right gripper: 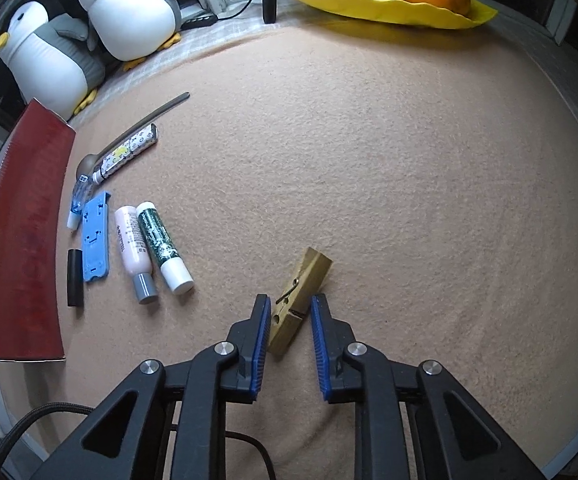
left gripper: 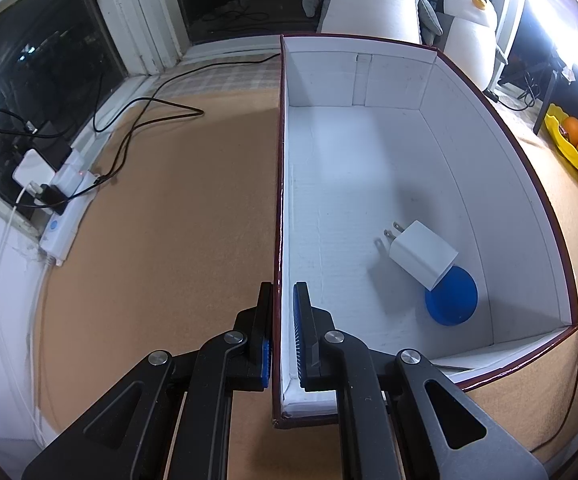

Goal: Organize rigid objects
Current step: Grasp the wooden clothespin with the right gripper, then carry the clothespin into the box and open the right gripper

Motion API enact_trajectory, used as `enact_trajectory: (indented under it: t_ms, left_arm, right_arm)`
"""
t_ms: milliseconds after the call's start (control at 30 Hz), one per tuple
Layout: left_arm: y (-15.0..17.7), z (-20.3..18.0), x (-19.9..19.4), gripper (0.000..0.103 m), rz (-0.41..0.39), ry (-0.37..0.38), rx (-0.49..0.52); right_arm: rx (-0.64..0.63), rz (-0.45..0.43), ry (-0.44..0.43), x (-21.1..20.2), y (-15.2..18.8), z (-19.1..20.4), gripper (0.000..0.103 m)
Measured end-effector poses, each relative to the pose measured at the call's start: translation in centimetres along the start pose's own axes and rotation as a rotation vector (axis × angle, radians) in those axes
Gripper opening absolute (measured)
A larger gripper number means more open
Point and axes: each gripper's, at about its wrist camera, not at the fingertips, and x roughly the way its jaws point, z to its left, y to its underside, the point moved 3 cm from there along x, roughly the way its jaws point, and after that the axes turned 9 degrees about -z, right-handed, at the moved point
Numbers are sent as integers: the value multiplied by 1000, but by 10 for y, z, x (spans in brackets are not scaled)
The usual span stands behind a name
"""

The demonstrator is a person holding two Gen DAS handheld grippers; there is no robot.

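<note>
In the left wrist view a white-lined, dark red box (left gripper: 279,184) stands on the tan cloth. In it lie a white charger plug (left gripper: 423,254) and a blue disc (left gripper: 451,300). My left gripper (left gripper: 283,316) straddles the box's left wall, one finger on each side, shut on it. In the right wrist view a wooden clothespin (right gripper: 299,300) lies on the cloth. My right gripper (right gripper: 289,320) is open, its fingers on either side of the clothespin's near end, not gripping it.
To the left of the right gripper lie a green-and-white tube (right gripper: 163,246), a pink bottle (right gripper: 133,248), a blue plastic plate (right gripper: 96,238), a black stick (right gripper: 75,278), a spoon (right gripper: 129,136) and a small tube. The box's red side (right gripper: 29,240) is far left. A yellow fruit dish (right gripper: 385,4) stands behind. Cables and a power strip (left gripper: 65,208) lie left.
</note>
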Motion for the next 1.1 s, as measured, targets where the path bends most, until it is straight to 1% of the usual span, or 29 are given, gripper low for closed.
enact_trajectory:
  t_ms: [100,367,500,600,733,900,1100]
  left_arm:
    - [0,0,0,7,0,-1,-8]
    - [2,4,1,7,-4,-3,-56]
    - [3,5,0,7,-6,-6,-72]
    - [4,5,0,7,-8,-11,-82]
    - [4,6,-1,7,-10,-15,-99]
    - [5,7,-2,7,-12,-20,-121]
    - [6,10,-4,7,-16,-32,-163]
  right_arm:
    - [-2,-6,-15,-1,0,0,13]
    - [-23,-40,-19,-11,3,-2,13]
    - [-41,-66,-40,-25,-1,4,13]
    - [-72,-104,-72,-43,-6,17,13]
    - [-135,-163,-129,-69,-15,45,13]
    - [-243,-223,-224,-98,-23,99,13]
    - [-379,-252,-324,-114,-21,162,13]
